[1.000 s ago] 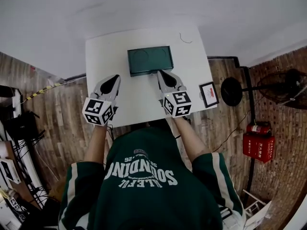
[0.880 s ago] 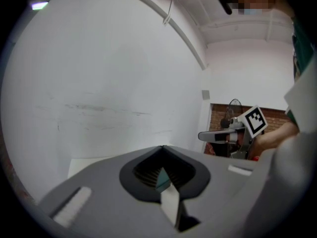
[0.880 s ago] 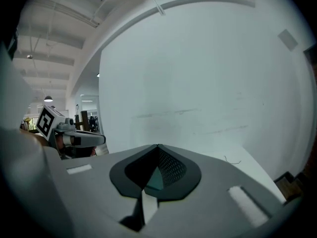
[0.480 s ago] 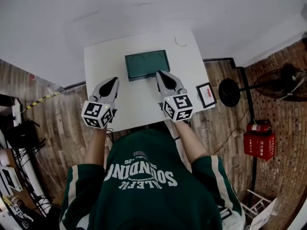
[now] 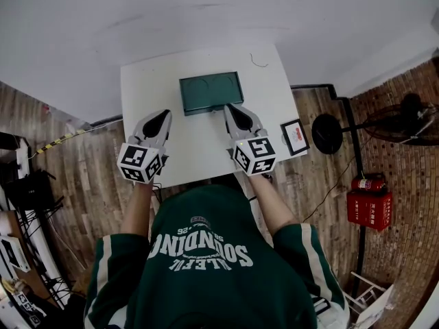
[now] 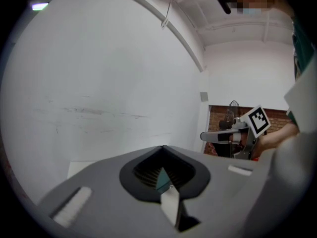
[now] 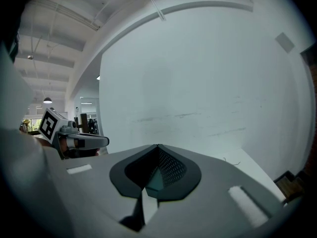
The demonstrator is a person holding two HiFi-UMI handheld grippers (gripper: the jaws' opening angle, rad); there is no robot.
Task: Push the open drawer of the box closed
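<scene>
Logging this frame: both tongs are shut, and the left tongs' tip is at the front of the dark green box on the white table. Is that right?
Not quite. It is the right tongs whose tip is at the front of the dark green box on the white table. The left tongs point at bare tabletop, apart from the box. The head view shows this. Both tongs are indeed shut.

Person wearing dark green shirt, white lettering running across it, pale stripes running down sleeves. Left tool, right tool each showing grey pointed shell, black inset, white cube carrying black square markers.
</scene>
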